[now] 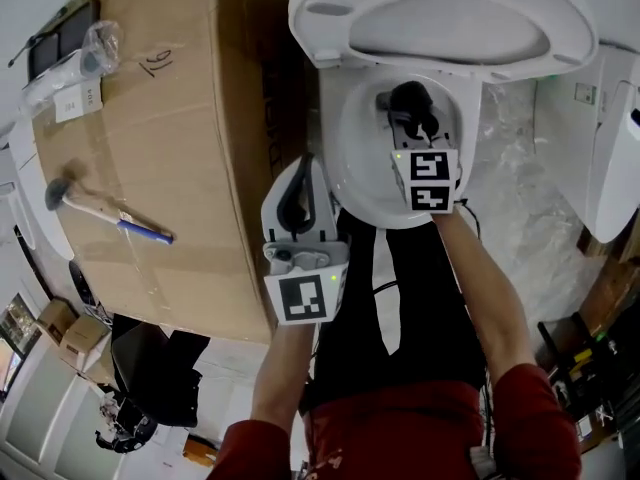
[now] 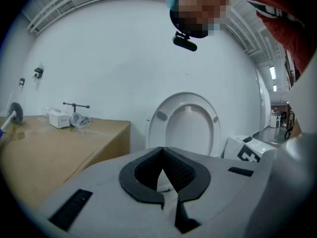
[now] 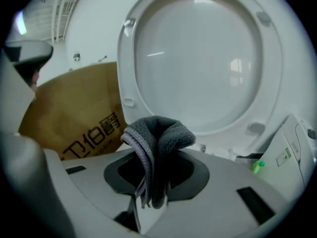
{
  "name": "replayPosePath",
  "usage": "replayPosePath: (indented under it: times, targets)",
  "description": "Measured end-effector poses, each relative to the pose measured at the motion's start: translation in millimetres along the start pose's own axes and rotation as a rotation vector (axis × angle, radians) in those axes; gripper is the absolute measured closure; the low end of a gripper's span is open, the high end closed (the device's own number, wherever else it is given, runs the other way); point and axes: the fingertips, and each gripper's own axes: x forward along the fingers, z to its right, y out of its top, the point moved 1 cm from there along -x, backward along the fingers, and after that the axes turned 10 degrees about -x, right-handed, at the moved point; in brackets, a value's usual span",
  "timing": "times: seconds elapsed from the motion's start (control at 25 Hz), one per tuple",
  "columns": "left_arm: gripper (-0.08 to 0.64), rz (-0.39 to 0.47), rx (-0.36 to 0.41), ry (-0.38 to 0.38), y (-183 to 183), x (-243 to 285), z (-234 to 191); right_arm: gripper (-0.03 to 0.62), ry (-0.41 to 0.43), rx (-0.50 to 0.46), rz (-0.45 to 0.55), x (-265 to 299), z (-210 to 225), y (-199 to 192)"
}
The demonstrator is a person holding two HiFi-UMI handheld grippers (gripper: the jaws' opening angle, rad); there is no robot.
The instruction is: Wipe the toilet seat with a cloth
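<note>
Right gripper [image 3: 152, 180]: jaws clamped on a folded grey cloth [image 3: 159, 135], which bunches up above the jaw tips. The raised toilet seat [image 3: 198, 58] stands just ahead of and above this gripper, with the ring's underside facing it. I cannot tell whether the cloth touches the seat. In the head view this gripper [image 1: 412, 118] hangs over the white bowl [image 1: 352, 158].

Left gripper [image 2: 163, 177]: jaws together, nothing between them. It is to the left of the right gripper, nearer the person, beside the bowl's edge. A cardboard box [image 1: 150, 168] lies to its left.
</note>
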Motion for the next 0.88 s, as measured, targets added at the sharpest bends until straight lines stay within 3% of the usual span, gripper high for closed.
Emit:
replayPosePath:
  times: [0.24, 0.44, 0.68, 0.88]
  targets:
    - [0.549, 0.010, -0.012, -0.099, 74.2, -18.3, 58.7, 0.505, 0.007, 0.093, 0.133, -150.8, 11.6, 57.3]
    - [0.549, 0.069, 0.038, -0.183, 158.1, -32.8, 107.0, 0.505, -0.087, 0.049, 0.326, -269.0, 48.2, 146.6]
    - [0.549, 0.083, 0.205, -0.228, 222.7, -38.7, 143.2, 0.505, -0.228, -0.041, 0.522, -380.1, 89.5, 219.7]
    - [0.549, 0.093, 0.319, -0.259, 247.4, -33.6, 160.2, 0.505, -0.305, -0.041, 0.568, -422.6, 111.0, 239.8]
